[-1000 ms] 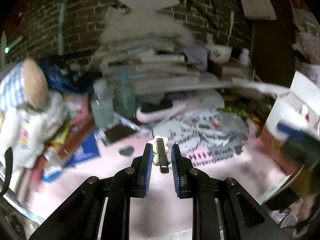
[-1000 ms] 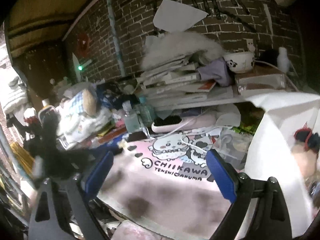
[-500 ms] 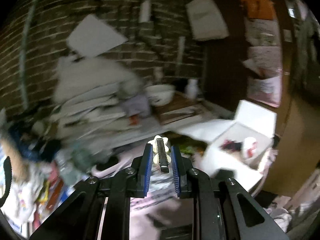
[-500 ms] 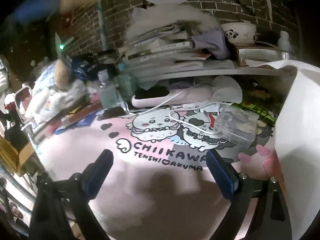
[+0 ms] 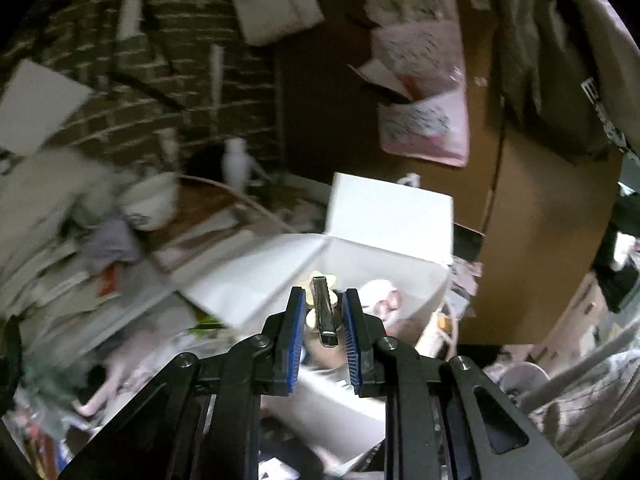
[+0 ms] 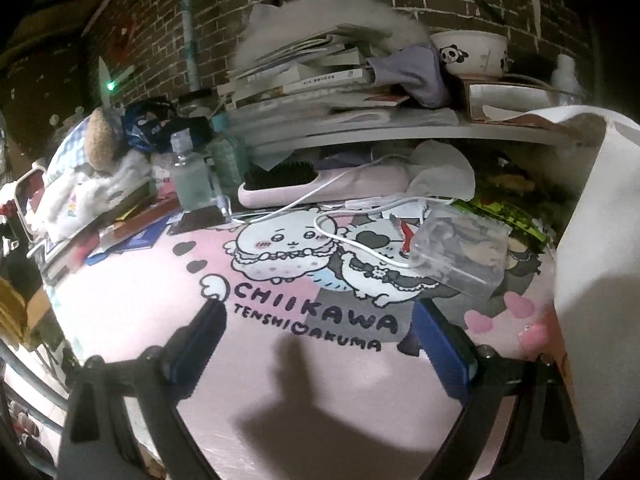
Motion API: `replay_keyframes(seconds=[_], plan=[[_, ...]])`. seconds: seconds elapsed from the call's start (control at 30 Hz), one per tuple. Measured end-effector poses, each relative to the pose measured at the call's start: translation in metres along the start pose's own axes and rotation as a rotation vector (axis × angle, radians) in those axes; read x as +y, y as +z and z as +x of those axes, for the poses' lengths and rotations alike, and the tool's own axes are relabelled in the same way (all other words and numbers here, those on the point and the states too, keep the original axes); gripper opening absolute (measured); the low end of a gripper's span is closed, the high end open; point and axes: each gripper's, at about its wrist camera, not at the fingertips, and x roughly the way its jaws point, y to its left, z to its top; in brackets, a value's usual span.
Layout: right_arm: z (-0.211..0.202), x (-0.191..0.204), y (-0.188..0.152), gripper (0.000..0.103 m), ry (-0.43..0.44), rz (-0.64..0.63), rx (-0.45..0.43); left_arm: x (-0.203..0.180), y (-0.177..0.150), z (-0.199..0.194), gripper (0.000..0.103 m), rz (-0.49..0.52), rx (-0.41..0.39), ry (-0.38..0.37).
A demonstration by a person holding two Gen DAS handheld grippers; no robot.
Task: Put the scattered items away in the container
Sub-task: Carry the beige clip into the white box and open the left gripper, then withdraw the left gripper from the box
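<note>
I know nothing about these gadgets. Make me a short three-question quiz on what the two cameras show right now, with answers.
1. True or false: the left tool grips a hair clip.
2. Which word is printed largest on the pink mat? A) CHIIKAWA B) KITTY C) PANDA
3. Fill in: beyond the clip stands an open white ____.

Key
1. True: its blue pads are closed on a flower-topped clip.
2. A.
3. Box: lid up, something pale and pink inside.

The right tool is open and empty over the mat.
</note>
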Motion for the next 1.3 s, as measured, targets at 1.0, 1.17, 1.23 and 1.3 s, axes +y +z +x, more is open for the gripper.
replay_keyframes(seconds=[1.0,1.17,1.23,1.3], plan=[[0.001,-0.014,0.0,0.093,0.063,0.048,0.009,0.013,-0.006,0.055,0.07,-0.066,0.156,0.024],[-0.002,-0.017,-0.001,0.093,0.042,0.042,0.009,0.036,-0.02,-0.017,0.094,-0.152,-0.019,0.063],[-0.005,-0.016,-0.002,0.093,0.034,0.038,0.007,0.047,-0.032,-0.045,0.097,-0.188,-0.065,0.124],[-0.007,-0.016,-0.003,0.093,0.025,0.041,0.001,0.06,-0.052,-0.076,0.103,-0.236,-0.105,0.211]])
